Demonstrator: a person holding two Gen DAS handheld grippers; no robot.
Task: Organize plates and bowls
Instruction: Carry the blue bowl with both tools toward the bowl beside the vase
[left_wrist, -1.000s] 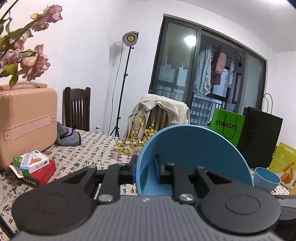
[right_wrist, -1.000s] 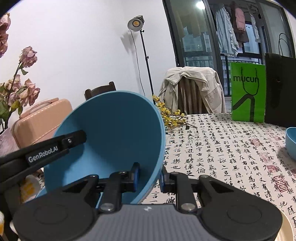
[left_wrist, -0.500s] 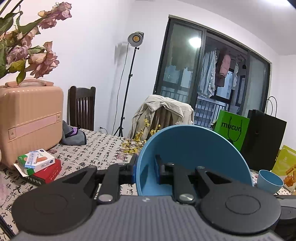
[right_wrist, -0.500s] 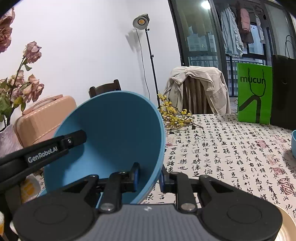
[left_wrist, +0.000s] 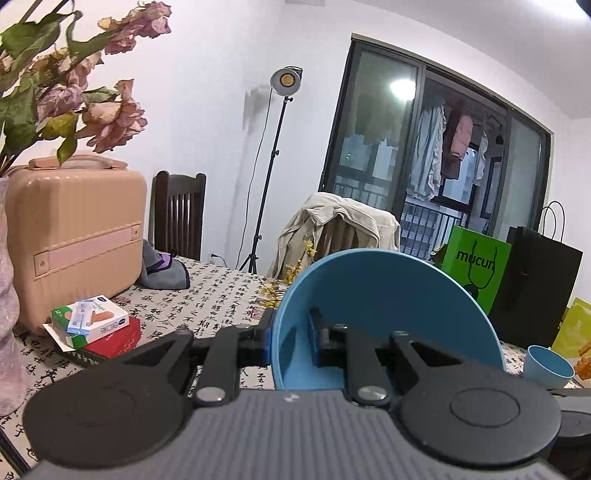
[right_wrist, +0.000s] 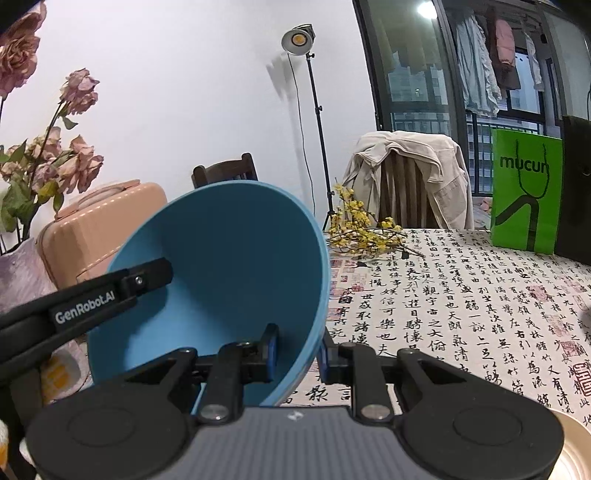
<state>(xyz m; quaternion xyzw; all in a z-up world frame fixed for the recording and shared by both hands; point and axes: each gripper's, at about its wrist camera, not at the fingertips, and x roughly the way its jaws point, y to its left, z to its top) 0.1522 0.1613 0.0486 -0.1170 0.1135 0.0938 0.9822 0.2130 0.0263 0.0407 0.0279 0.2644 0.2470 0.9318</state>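
A large blue bowl (left_wrist: 388, 314) is held tilted above the table by both grippers. My left gripper (left_wrist: 290, 339) is shut on its left rim, one pad outside and one inside. In the right wrist view the same bowl (right_wrist: 221, 266) opens toward the camera. My right gripper (right_wrist: 297, 350) is shut on its right rim. The left gripper's finger (right_wrist: 110, 291) reaches into the bowl from the left. A small blue cup (left_wrist: 548, 365) stands on the table at the right. The edge of a cream plate (right_wrist: 576, 450) shows at the lower right.
A pink suitcase (left_wrist: 74, 236), stacked small boxes (left_wrist: 92, 325) and a vase of dried roses (right_wrist: 22, 273) stand on the left. A yellow flower sprig (right_wrist: 362, 232), a green bag (right_wrist: 526, 192) and a black bag (left_wrist: 532, 288) are at the back. Chairs and a lamp stand behind the table.
Both grippers and the bowl have drifted slightly leftward, so the background slid right in both views. Both grips on the bowl are unchanged.
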